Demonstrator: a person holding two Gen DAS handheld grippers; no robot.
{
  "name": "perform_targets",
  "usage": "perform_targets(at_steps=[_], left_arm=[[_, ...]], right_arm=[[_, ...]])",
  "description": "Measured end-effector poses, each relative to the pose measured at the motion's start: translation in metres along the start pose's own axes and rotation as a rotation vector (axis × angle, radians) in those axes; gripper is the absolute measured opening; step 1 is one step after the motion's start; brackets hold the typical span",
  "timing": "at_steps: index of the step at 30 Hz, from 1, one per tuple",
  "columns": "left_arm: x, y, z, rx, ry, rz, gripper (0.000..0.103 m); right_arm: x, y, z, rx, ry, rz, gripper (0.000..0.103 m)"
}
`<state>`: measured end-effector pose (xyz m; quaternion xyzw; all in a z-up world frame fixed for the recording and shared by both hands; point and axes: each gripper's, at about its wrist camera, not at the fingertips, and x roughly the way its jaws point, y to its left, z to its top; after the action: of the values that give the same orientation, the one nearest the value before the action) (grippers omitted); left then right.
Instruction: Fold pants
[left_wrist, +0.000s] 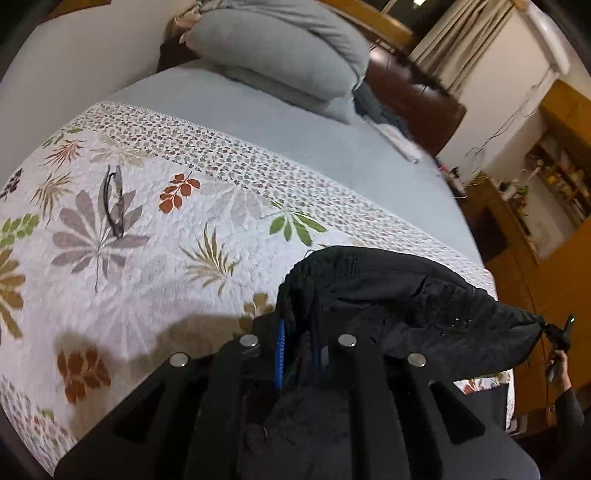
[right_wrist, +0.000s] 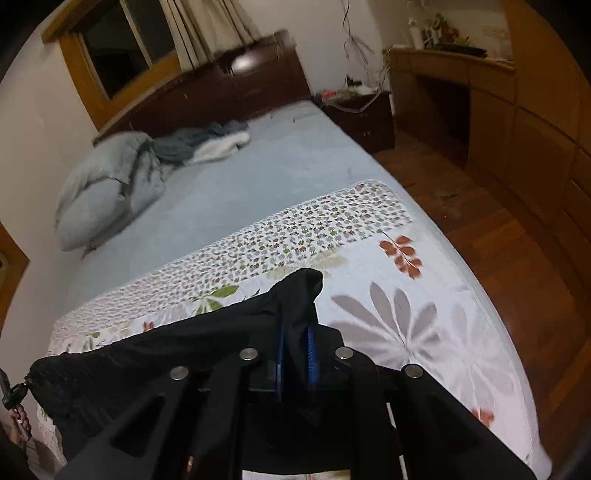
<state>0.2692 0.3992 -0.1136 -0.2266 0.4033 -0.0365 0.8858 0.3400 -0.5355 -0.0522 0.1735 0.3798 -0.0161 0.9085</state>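
Note:
Black pants (left_wrist: 399, 295) hang stretched between my two grippers above the floral quilt (left_wrist: 147, 258). My left gripper (left_wrist: 297, 354) is shut on one corner of the waistband, cloth bunched between its blue pads (left_wrist: 280, 354). My right gripper (right_wrist: 295, 354) is shut on the other corner of the pants (right_wrist: 166, 354), fabric poking up between its blue pads (right_wrist: 312, 354). The right gripper also shows far right in the left wrist view (left_wrist: 557, 334), and the left gripper far left in the right wrist view (right_wrist: 14, 393). The pants' legs hang below, out of sight.
Folded black glasses (left_wrist: 112, 201) lie on the quilt to the left. Grey pillows (left_wrist: 280, 48) and crumpled clothes (right_wrist: 207, 142) sit near the dark headboard (right_wrist: 221, 88). A nightstand (right_wrist: 360, 114), wooden cabinets (right_wrist: 517, 122) and wood floor (right_wrist: 480, 229) are right of the bed.

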Motion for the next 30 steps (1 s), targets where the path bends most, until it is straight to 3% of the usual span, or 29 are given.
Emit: perform_targets(at_steps=[6,13,21,26,28,30], left_arm=[[-0.047,0.009,-0.059,-0.003,-0.044,-0.038,0.01],[-0.078,0.03,-0.126,-0.018,-0.043,-0.016,0.011],[-0.08,0.048,-0.185,-0.015,0.01,0.036,0.016],[-0.068,0.054,-0.215,0.021,0.084,0.092,0.018],[-0.064,0.062,-0.224,-0.002,0.102,0.105,0.019],[-0.064,0.07,-0.231,-0.017,0.113,0.124,0.019]], right_arm=[[-0.058,-0.031,-0.091,0.034,-0.064,0.0,0.01],[-0.111,-0.046,-0.168,0.049,-0.154,-0.001,0.011],[-0.14,-0.067,-0.247,0.1,-0.14,-0.027,0.02],[-0.132,-0.069,-0.294,0.118,-0.073,-0.048,0.027],[-0.131,-0.074,-0.309,0.163,-0.068,-0.052,0.038],[-0.13,-0.079,-0.32,0.192,-0.056,-0.063,0.041]])
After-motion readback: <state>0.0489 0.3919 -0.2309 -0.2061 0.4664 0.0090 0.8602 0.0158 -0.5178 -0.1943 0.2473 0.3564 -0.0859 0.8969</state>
